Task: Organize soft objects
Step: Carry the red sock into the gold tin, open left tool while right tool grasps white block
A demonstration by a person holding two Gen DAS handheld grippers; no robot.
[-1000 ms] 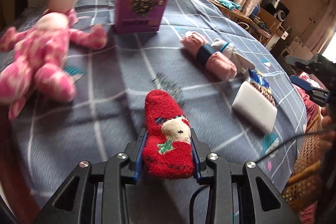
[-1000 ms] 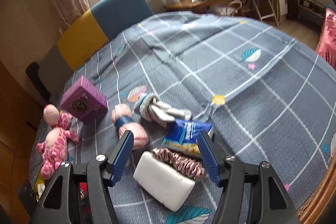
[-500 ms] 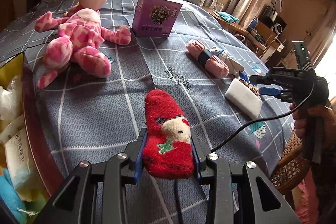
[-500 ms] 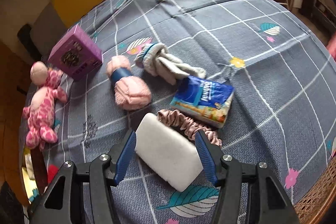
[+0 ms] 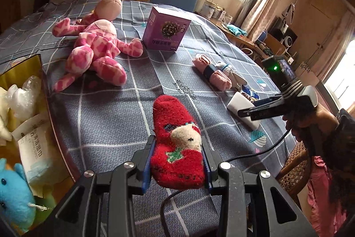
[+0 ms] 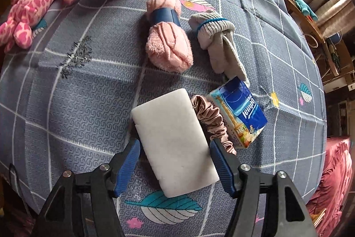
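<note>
The left gripper [image 5: 176,161] clamps a red sock [image 5: 177,143] between its blue pads, the sock's toe sticking forward above the grey checked tablecloth [image 5: 106,117]. The right gripper [image 6: 175,161] points down over a white sponge block [image 6: 175,143]; its jaws have just been opening and stand wide on either side of the block, seemingly clear of its edges. Just right of the block lies a pink scrunchie [image 6: 210,117], touching a blue tissue pack [image 6: 239,112]. Farther off rest a rolled pink towel [image 6: 168,41] and a grey sock bundle [image 6: 219,41]. At the far left lie a pink plush doll [image 5: 95,48] and a purple box [image 5: 165,31]
</note>
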